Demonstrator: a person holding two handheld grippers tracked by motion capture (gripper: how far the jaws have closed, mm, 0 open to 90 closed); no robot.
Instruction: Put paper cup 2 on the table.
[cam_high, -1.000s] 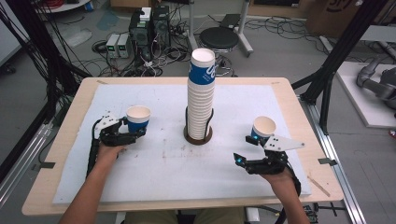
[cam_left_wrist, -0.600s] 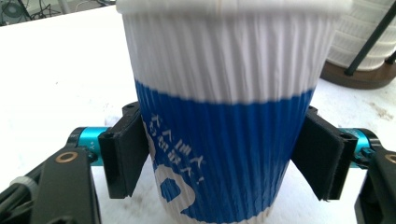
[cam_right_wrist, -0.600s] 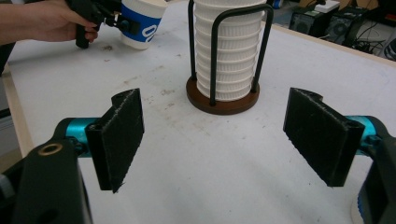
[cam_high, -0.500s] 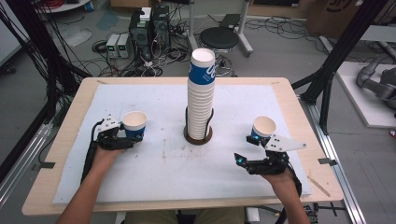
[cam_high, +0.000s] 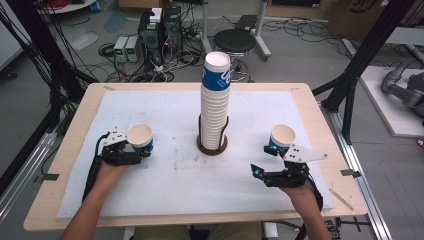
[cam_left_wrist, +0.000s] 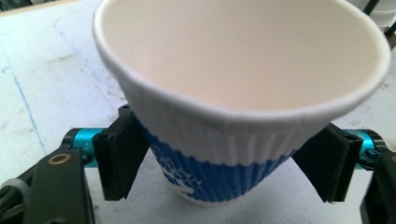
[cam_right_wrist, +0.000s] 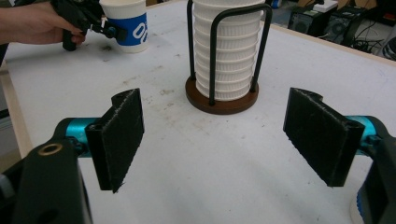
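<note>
A white and blue paper cup (cam_high: 140, 135) stands upright at the left of the table, and my left gripper (cam_high: 138, 149) is shut on it. In the left gripper view both black jaws press the blue band of the cup (cam_left_wrist: 243, 93), whose base rests on the white mat. A tall stack of paper cups (cam_high: 216, 95) rises from a wire holder with a brown base (cam_high: 212, 147) at the table's centre. My right gripper (cam_high: 261, 160) is open and holds nothing. A second cup (cam_high: 283, 136) stands just beyond it. The right gripper (cam_right_wrist: 224, 140) faces the stack (cam_right_wrist: 226, 46).
A white mat (cam_high: 175, 180) covers most of the wooden table (cam_high: 75, 130). Bare mat lies between the grippers and the holder. Beyond the far edge, the floor holds cables, electronic boxes (cam_high: 160, 25) and a stool (cam_high: 235, 40).
My left gripper has moved the cup nearer to the person and slightly left, lower toward the mat. The right gripper and its nearby cup have stayed put.
</note>
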